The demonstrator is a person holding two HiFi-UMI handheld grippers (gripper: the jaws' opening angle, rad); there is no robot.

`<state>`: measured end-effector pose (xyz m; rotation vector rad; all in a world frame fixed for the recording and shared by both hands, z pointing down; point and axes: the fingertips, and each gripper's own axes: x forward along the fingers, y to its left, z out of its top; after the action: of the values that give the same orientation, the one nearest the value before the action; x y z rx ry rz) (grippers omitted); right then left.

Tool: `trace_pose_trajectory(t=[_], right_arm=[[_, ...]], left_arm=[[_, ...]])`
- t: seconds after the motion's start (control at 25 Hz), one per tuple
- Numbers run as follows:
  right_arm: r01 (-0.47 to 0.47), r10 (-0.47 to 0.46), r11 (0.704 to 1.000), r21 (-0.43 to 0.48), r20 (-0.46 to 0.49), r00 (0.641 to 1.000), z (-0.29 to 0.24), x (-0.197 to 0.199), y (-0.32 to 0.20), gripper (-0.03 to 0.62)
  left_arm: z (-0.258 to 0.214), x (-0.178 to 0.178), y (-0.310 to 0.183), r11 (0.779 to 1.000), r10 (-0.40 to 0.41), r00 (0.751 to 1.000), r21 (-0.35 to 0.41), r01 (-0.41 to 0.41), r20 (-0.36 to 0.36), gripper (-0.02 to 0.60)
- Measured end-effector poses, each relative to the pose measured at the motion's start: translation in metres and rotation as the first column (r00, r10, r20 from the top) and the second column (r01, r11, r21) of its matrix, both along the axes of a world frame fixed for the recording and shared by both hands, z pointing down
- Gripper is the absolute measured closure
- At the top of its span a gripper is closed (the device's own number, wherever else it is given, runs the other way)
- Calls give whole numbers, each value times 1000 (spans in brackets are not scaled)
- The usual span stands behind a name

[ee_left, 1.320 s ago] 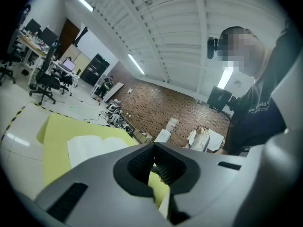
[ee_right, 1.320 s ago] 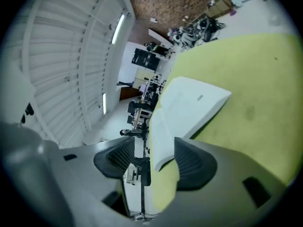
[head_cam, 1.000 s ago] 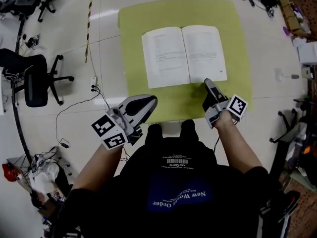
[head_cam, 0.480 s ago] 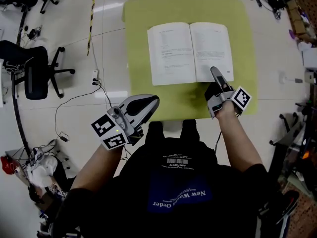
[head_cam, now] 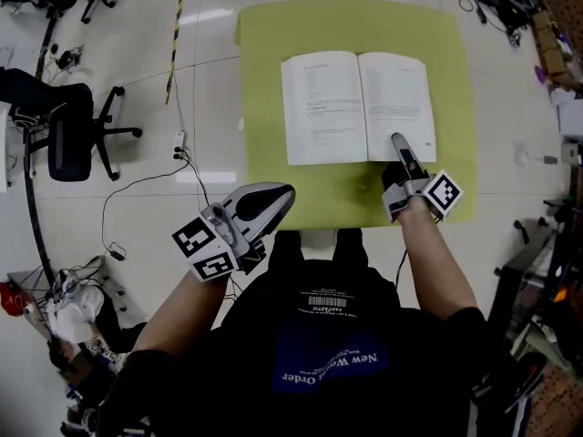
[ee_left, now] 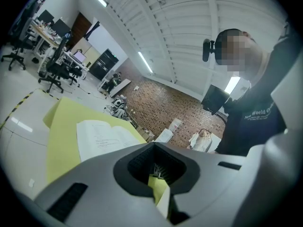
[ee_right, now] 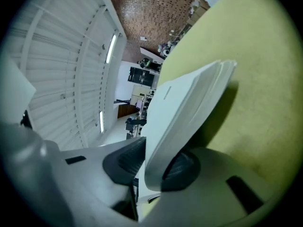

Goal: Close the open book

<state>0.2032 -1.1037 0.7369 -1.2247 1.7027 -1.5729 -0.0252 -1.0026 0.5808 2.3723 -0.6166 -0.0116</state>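
The white open book lies flat in the middle of the square yellow-green surface. My right gripper has just been closing its jaws, which clamp the near edge of the right-hand pages. My left gripper hovers by the near-left corner, jaws together and empty.

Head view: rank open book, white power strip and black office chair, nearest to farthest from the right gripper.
1. open book: right gripper jaws just closed on its right pages.
2. white power strip: well left of the book.
3. black office chair: far left.
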Motion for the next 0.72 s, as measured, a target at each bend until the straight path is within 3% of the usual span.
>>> trace_pose_trajectory(t=[0.2, 0.36, 0.56, 0.72], right_arm=[[95, -80, 993, 71, -189, 979, -22, -14, -2, 526], [147, -123, 989, 32, -386, 914, -22, -10, 2, 526], [218, -168, 974, 53, -473, 865, -34, -24, -1, 526], [275, -197, 960, 52, -572, 796, -38, -30, 0, 525]], left_arm=[[-1, -2, 3, 1000, -6, 1000, -2, 6, -2, 575], [-4, -2, 5, 1000, -18, 1000, 0, 18, -17, 575], [-5, -6, 5, 999, -37, 999, 2, 37, -26, 575], [-4, -9, 10, 999, -47, 998, -8, 47, -42, 575]])
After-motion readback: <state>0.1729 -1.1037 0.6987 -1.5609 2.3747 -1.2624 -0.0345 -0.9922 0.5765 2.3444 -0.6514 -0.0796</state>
